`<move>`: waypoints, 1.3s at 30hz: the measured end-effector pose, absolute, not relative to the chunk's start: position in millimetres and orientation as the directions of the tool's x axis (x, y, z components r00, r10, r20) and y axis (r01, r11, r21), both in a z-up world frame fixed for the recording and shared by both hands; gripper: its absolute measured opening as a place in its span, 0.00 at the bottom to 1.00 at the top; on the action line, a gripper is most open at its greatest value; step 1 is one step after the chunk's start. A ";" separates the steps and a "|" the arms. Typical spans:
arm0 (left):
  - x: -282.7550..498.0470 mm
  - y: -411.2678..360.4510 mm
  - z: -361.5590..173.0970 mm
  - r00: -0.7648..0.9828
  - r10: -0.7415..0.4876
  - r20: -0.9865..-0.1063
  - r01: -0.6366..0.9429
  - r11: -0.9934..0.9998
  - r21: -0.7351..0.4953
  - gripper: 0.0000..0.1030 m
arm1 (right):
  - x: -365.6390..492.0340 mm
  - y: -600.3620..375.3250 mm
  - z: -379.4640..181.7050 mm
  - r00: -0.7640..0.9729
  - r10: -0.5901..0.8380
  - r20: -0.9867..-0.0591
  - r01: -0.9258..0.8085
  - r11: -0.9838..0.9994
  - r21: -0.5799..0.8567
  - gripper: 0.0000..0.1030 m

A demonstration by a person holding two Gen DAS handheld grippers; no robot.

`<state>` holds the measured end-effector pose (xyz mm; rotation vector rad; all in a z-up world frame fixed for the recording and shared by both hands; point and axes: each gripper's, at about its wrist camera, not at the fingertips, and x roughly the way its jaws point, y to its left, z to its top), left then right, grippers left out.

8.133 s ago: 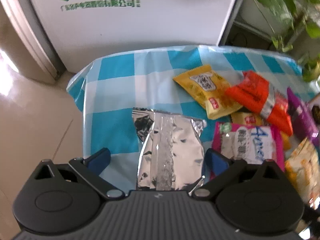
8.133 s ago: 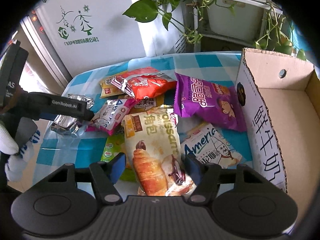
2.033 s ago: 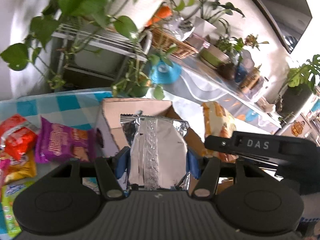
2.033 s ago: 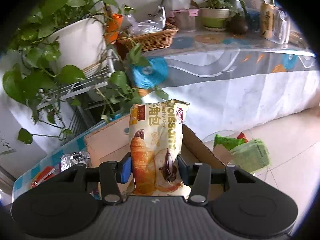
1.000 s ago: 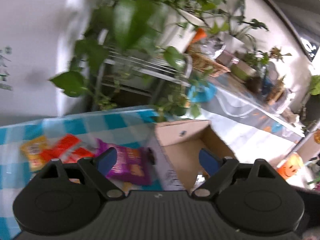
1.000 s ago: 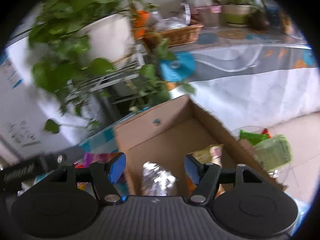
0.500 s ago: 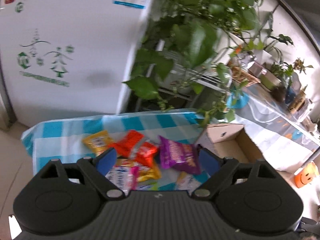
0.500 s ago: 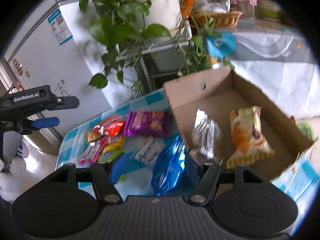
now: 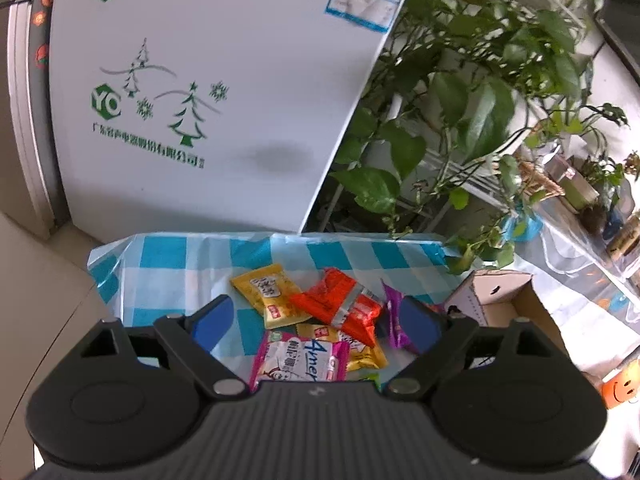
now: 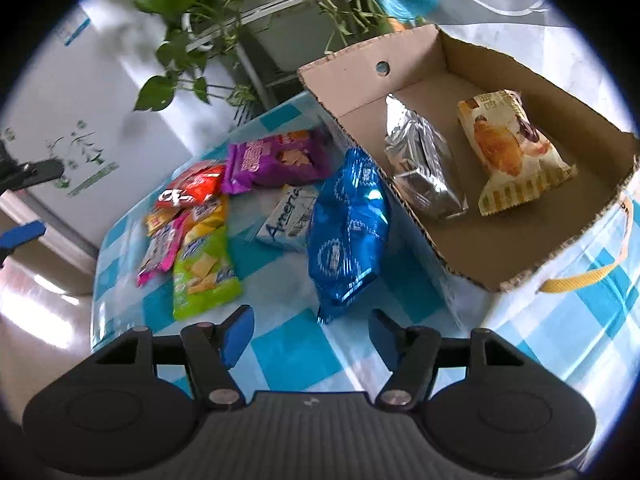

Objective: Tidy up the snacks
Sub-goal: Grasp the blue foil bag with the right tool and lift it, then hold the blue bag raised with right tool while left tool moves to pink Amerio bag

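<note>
The cardboard box [image 10: 472,240] sits on the blue-checked surface [image 10: 280,360], its long axis running from near right to far left in the right wrist view. Inside lie a silver packet [image 10: 424,168] and a croissant packet [image 10: 516,148], side by side but apart, both lengthwise along the box. A blue packet [image 10: 348,232] leans against the box's outer wall, its long axis pointing toward the right gripper [image 10: 310,332], whose jaws stand partly open with nothing between them. Farther left lie a purple packet [image 10: 276,160], a red packet [image 10: 192,188], a green packet [image 10: 204,268] and a pink packet [image 10: 160,248], overlapping in a loose heap. The left gripper [image 9: 316,326] hangs above that heap, jaws wide apart and empty; the yellow packet [image 9: 266,292] lies beyond them.
</note>
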<state>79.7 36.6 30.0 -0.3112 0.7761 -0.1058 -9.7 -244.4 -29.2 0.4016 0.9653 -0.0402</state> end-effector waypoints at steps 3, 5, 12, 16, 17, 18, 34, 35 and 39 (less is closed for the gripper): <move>82.1 36.5 24.2 0.704 -0.208 -0.679 -0.026 0.948 -0.317 0.87 | -3.4 -240.5 -33.4 0.584 0.126 -0.802 0.235 0.919 0.315 0.69; 84.8 36.4 19.5 0.694 -0.208 -0.689 -0.041 0.944 -0.326 0.87 | 0.7 -239.4 -38.9 0.581 0.130 -0.804 0.255 0.909 0.331 0.69; 95.0 33.9 6.7 0.666 -0.229 -0.710 -0.066 0.930 -0.363 0.87 | 15.6 -239.2 -53.7 0.582 0.104 -0.807 0.320 0.883 0.344 0.61; 101.4 27.4 -5.8 0.637 -0.221 -0.738 -0.071 0.937 -0.342 0.87 | 19.2 -236.5 -55.9 0.598 0.089 -0.797 0.312 0.890 0.333 0.42; 103.2 26.1 -9.7 0.628 -0.220 -0.746 -0.076 0.937 -0.340 0.87 | 19.9 -235.5 -56.0 0.599 0.098 -0.795 0.305 0.890 0.340 0.40; 105.0 25.1 -14.1 0.619 -0.222 -0.754 -0.081 0.936 -0.342 0.87 | 20.0 -233.9 -55.8 0.600 0.110 -0.792 0.294 0.891 0.346 0.39; 131.9 15.2 -59.0 0.611 -0.158 -0.775 -0.172 0.930 -0.325 0.87 | 38.4 -210.1 -15.1 0.593 0.274 -0.757 0.010 0.938 0.347 0.38; 134.1 14.3 -60.9 0.614 -0.145 -0.776 -0.179 0.932 -0.316 0.87 | 41.4 -210.7 -12.9 0.589 0.279 -0.758 -0.003 0.939 0.344 0.38; 141.6 9.6 -70.9 0.605 -0.098 -0.790 -0.203 0.941 -0.272 0.87 | 52.0 -207.8 -6.2 0.574 0.285 -0.767 -0.075 0.952 0.297 0.38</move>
